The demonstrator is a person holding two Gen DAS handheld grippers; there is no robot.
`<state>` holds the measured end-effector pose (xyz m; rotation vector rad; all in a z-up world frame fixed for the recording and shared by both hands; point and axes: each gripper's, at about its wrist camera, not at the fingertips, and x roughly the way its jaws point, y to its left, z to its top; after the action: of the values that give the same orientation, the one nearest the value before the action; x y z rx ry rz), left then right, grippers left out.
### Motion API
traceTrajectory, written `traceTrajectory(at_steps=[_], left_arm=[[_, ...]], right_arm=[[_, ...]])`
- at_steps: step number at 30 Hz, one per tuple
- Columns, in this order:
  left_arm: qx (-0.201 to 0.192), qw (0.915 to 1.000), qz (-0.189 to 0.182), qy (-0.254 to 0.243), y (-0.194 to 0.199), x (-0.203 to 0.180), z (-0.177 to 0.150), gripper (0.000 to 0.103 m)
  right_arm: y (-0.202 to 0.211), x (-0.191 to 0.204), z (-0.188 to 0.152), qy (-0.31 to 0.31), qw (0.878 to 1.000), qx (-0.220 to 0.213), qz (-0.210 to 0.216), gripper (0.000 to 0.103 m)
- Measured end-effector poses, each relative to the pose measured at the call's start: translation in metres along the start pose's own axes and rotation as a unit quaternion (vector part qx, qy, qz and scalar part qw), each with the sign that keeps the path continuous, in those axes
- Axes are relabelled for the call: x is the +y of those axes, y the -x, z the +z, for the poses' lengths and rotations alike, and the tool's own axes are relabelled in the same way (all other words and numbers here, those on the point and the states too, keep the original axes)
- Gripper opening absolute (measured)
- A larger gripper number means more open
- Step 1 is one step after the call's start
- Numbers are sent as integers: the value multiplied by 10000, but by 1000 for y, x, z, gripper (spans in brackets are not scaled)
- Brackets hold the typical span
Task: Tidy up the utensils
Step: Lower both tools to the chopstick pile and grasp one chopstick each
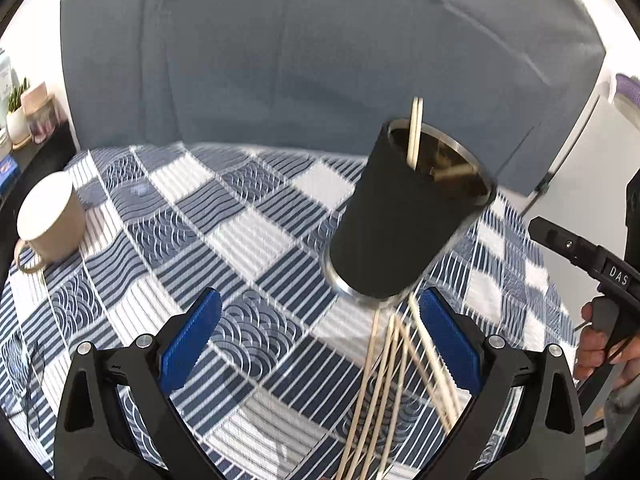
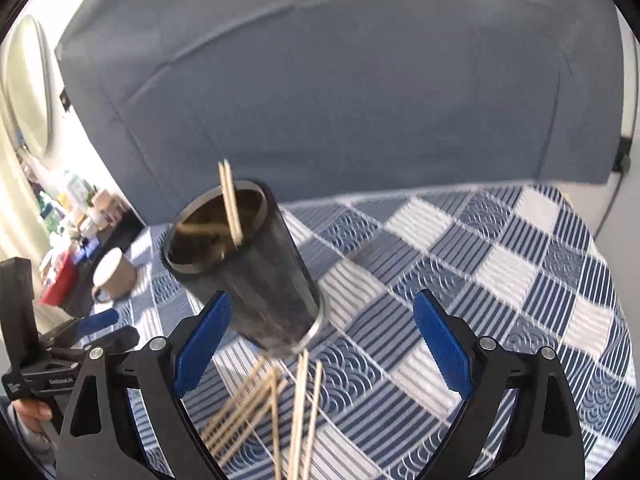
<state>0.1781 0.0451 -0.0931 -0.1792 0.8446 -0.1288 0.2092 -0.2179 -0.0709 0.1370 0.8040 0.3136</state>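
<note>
A black metal cup (image 1: 404, 216) stands on the blue-and-white checked cloth (image 1: 224, 216), with two wooden sticks (image 1: 414, 132) upright in it. Several loose wooden sticks (image 1: 392, 392) lie on the cloth in front of the cup. My left gripper (image 1: 320, 344) is open and empty, just short of the cup, over the sticks. In the right wrist view the cup (image 2: 248, 268) is ahead to the left, with sticks (image 2: 230, 200) inside and loose sticks (image 2: 272, 412) below. My right gripper (image 2: 322, 344) is open and empty.
A beige mug (image 1: 50, 220) stands at the far left of the cloth; it also shows in the right wrist view (image 2: 114, 274). A grey-blue padded headboard (image 1: 320, 60) rises behind. A cluttered side shelf (image 2: 68, 232) is at the left. The other gripper's body (image 1: 588, 264) is at the right edge.
</note>
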Motion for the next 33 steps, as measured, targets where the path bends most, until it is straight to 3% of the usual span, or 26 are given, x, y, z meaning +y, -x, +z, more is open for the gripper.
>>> traceTrajectory(at_steps=[16,29,33], left_arm=[[1036,9945,49,-173,-45,-15,-58,97],[1443,9891,219,-217,-67,-11,-75,97],[1484,9873,310,-482,-70,-15,-75,97]], right_arm=[[-46,-9,-68,245,9934,1078,-311,88],[-68,-8,-94,441,9859,1544,-477,88],[-74,-6,-97,464,9843,1619,-521,88]])
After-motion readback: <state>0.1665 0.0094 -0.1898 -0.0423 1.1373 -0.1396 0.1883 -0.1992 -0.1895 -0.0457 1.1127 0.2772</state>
